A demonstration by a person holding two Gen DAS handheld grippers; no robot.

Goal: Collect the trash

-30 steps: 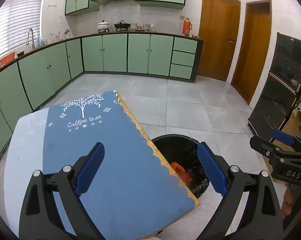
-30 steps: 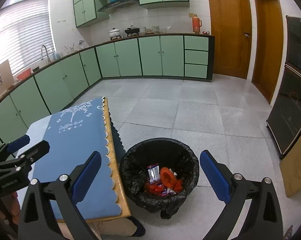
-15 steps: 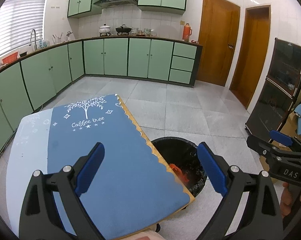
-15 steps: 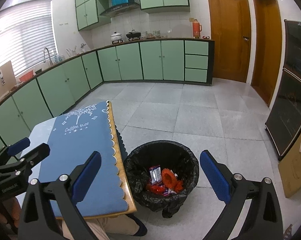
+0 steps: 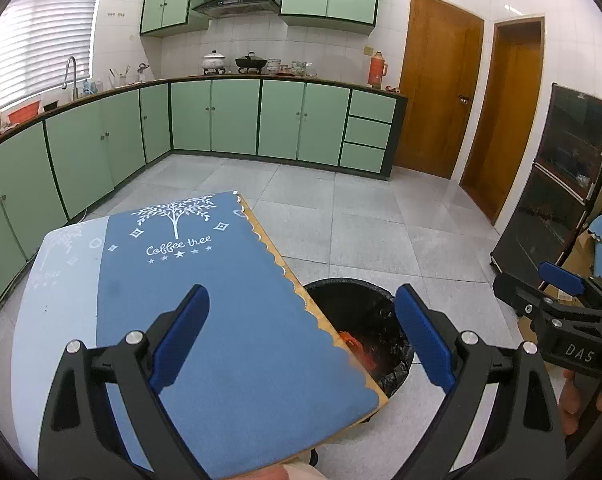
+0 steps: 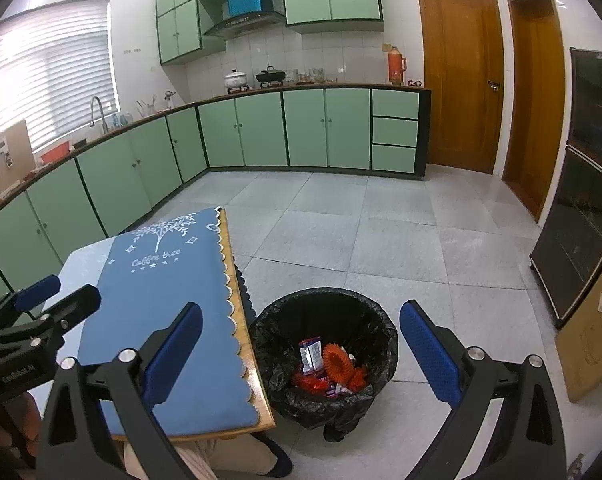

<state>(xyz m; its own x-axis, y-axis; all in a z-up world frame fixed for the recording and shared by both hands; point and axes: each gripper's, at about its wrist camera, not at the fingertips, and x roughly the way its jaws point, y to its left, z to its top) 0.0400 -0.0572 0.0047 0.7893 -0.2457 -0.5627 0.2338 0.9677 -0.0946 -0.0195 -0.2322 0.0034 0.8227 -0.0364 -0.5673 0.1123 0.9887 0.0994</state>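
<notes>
A black-lined trash bin (image 6: 325,312) stands on the floor at the table's right edge; it also shows in the left wrist view (image 5: 341,292). Inside lie orange-red items (image 6: 337,364) and a small wrapper (image 6: 309,354). My left gripper (image 5: 301,336) is open and empty above the blue tablecloth (image 5: 205,304). My right gripper (image 6: 301,348) is open and empty above the bin. Each gripper shows in the other's view: the right one (image 5: 561,300) and the left one (image 6: 41,304).
The table (image 6: 257,384) has a wooden edge beside the bin. Green cabinets (image 6: 261,132) line the back and left walls. Two wooden doors (image 6: 461,80) stand at the back right. A dark cabinet (image 6: 581,220) and cardboard (image 6: 593,340) are at the right. Grey tiled floor (image 6: 381,232) lies beyond.
Both grippers have risen and pulled back a little, so the table and bin sit lower and smaller in view. Both stay open and empty.
</notes>
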